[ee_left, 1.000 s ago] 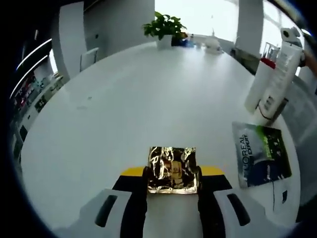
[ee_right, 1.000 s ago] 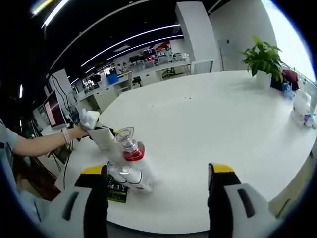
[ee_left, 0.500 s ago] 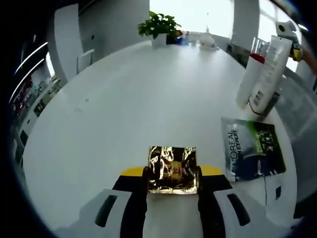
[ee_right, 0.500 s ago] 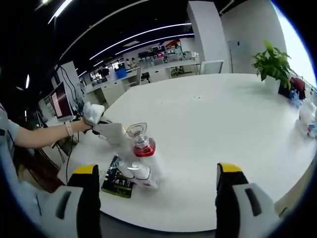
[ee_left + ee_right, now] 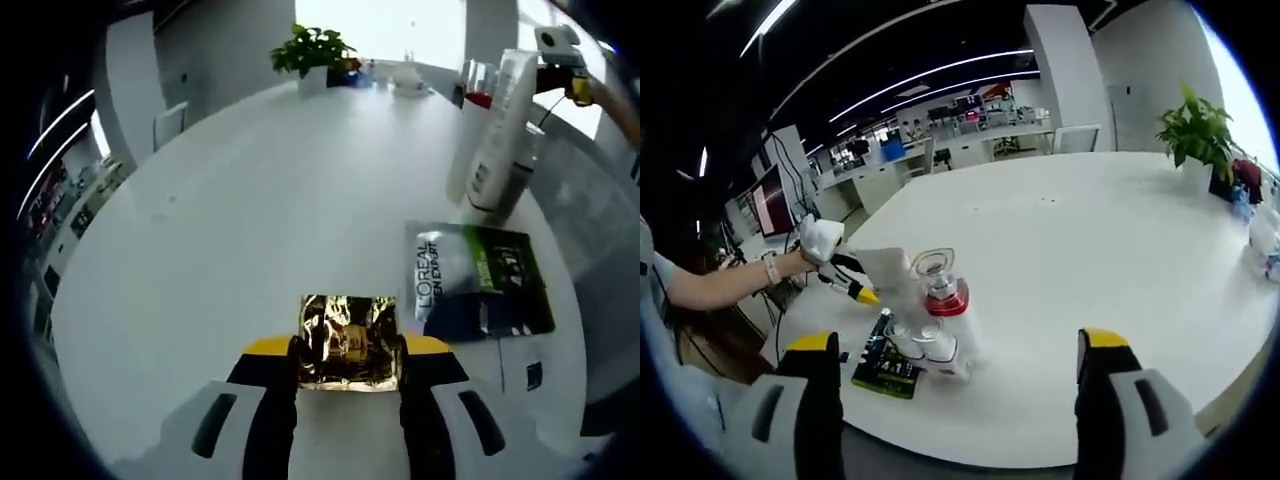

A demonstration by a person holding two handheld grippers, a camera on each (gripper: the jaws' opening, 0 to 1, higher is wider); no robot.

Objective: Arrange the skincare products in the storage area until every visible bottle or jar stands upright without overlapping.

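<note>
My left gripper [image 5: 347,362] is clamped on a crinkly gold foil sachet [image 5: 348,342]. Ahead to its right lies a dark flat L'Oreal packet [image 5: 478,279], white bottles [image 5: 497,130] upright beyond it. My right gripper [image 5: 958,372] hangs wide apart, bottles ahead-left.

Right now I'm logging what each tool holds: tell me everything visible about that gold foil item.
The gold foil packet is a squarish, crinkled, shiny sachet with dark reflections. It sits clamped between the left tool's dark jaws, held over the white table, beside the dark printed sachet lying flat.
</note>
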